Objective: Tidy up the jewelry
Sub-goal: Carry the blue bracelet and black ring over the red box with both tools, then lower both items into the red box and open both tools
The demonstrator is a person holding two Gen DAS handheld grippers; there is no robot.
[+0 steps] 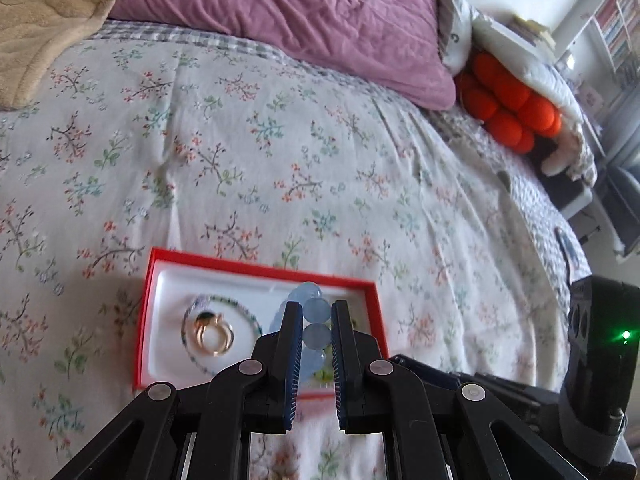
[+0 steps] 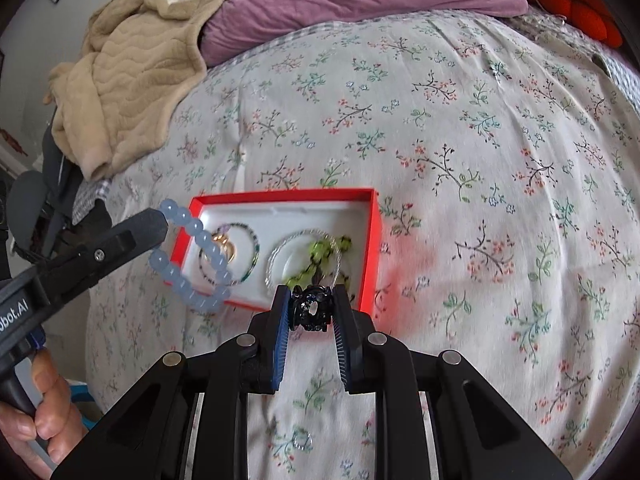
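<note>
Closest to the right wrist cam, the right gripper (image 2: 311, 311) pinches a black beaded bracelet (image 2: 311, 309). Left gripper (image 1: 316, 322) clamps a pale blue bead bracelet (image 1: 315, 335) above the red jewelry box (image 2: 374, 240), floral bedspread (image 2: 460, 140) behind.

I am working in a bedroom at home. Under me spreads a bed covered by a white quilt (image 2: 460, 168) printed with small flowering twigs. At its far edge lies a mauve pillow (image 1: 304, 16), and to the far left a beige quilted blanket (image 2: 132, 64) is heaped in folds. On the far right an orange knotted cushion (image 1: 508, 104) rests beside white bedding, with white bookshelves (image 1: 616, 24) full of books against the wall behind it.
</note>
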